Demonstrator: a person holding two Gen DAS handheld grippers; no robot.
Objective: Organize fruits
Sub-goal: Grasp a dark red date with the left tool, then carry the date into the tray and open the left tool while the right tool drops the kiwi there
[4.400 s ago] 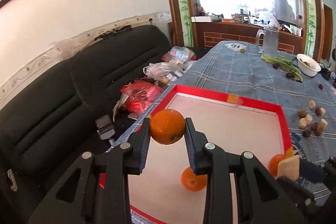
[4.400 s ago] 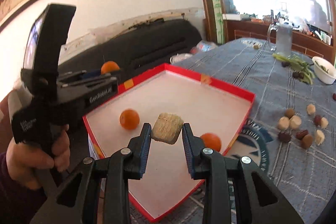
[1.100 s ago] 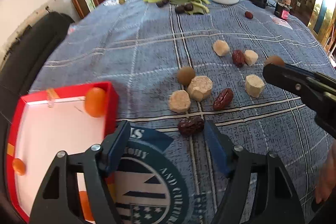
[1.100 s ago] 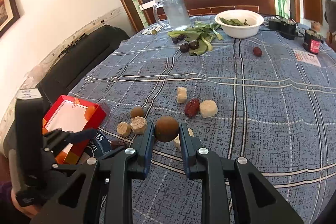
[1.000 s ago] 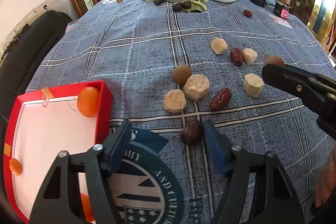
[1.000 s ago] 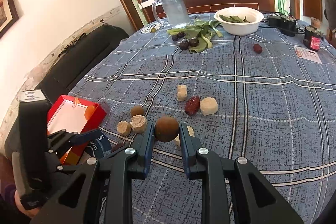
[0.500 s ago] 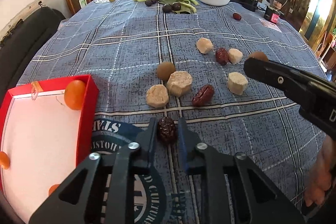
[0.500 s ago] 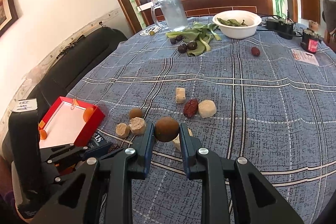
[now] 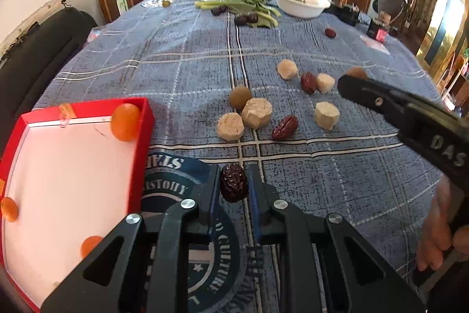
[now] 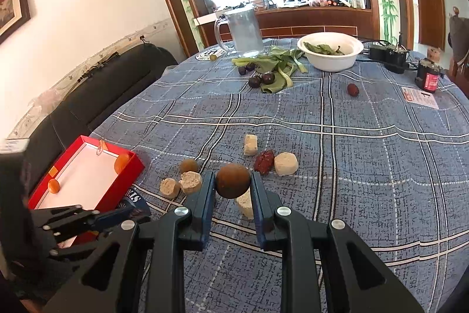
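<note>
The left tongs [image 9: 234, 187] grasp a wrinkled dark red date [image 9: 233, 186] above the desk's near edge, beside the red cardboard tray [image 9: 143, 131]. The right tongs [image 10: 233, 184] clench a round brown fruit [image 10: 233, 180].

Since a second ago the left tool [image 9: 233, 186] has closed its jaws on the dark wrinkled date [image 9: 233, 185] that lay between them on the worktop [image 9: 190, 63], and now holds it pinched, slightly raised.
</note>
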